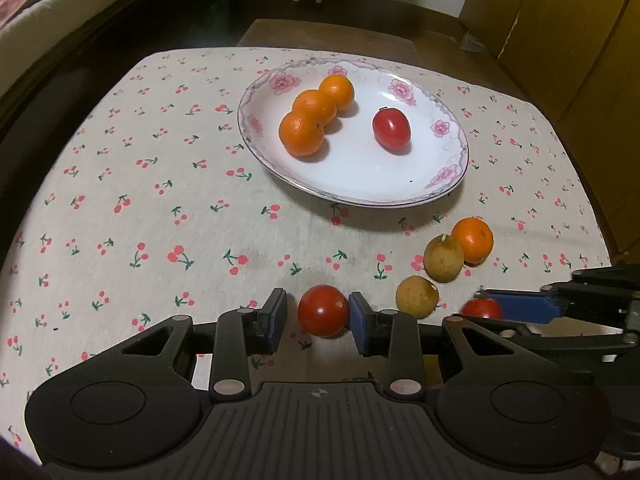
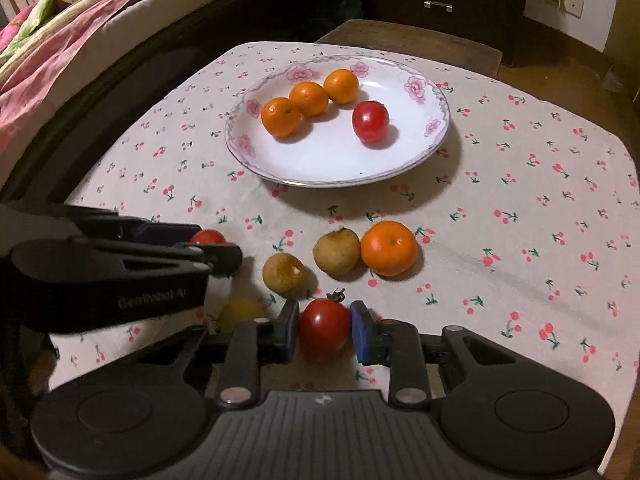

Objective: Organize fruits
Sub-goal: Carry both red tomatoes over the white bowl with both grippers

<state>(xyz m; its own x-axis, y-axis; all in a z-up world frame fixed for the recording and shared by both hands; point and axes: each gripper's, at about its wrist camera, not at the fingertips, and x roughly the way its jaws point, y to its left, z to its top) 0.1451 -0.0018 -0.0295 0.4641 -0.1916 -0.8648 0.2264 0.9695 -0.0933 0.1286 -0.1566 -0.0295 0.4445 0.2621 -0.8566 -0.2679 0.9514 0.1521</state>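
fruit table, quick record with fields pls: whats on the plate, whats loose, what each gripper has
plate: three oranges, one red tomato
loose on tablecloth: one orange, two brownish fruits
left gripper: fingers either side of a tomato, left gap visible
right gripper: fingers either side of a stemmed tomato

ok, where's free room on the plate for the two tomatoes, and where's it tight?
Free: the plate's near half, bordered by its front rim, the three oranges and the tomato on it. Tight: the cloth in front, where two brownish fruits, a loose orange and both grippers crowd together.
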